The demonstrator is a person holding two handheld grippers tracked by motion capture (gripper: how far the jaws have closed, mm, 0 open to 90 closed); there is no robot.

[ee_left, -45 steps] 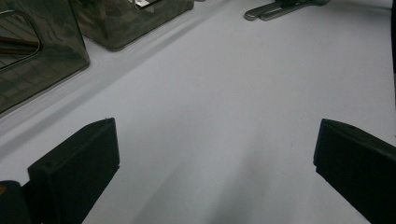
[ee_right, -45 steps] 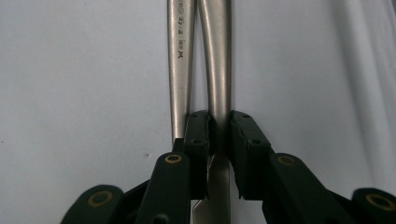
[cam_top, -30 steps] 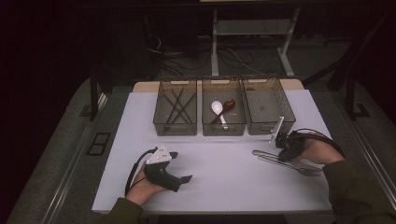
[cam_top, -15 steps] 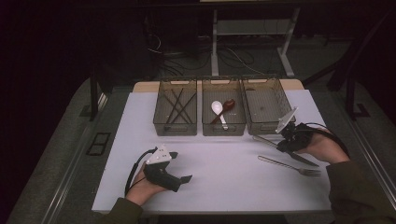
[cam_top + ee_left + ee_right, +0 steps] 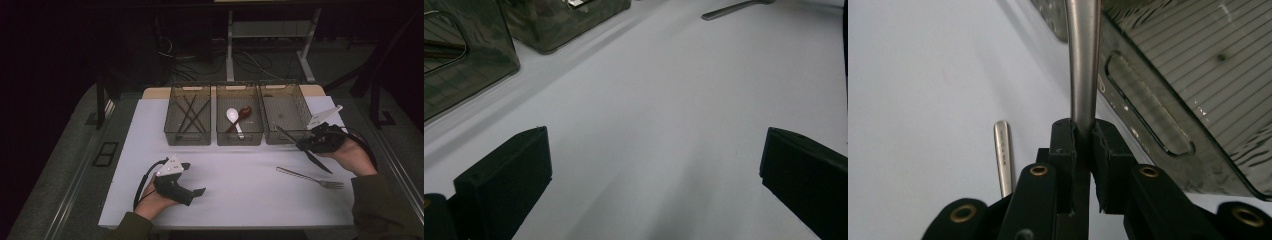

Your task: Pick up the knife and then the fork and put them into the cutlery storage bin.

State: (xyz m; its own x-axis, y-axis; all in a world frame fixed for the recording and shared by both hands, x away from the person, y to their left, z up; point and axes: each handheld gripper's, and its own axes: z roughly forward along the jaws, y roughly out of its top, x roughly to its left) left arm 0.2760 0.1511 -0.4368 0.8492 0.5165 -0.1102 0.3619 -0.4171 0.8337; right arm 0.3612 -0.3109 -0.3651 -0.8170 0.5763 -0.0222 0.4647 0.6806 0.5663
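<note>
Already you have the knife point(image 5: 305, 149) clamped in your right gripper point(image 5: 314, 142), lifted beside the right-hand bin point(image 5: 286, 120) near the table's point(image 5: 240, 200) far right corner. It slants, one end over the bin's near wall. Binning remains; the fork point(image 5: 310, 178) waits. Your left gripper point(image 5: 192, 192) rests wide, empty.

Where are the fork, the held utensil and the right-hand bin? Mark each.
fork point(image 5: 300, 175): high view, on its handle.
held utensil point(image 5: 1083, 60): right gripper view, on its metal shaft.
right-hand bin point(image 5: 287, 107): high view, on its bare floor.
</note>
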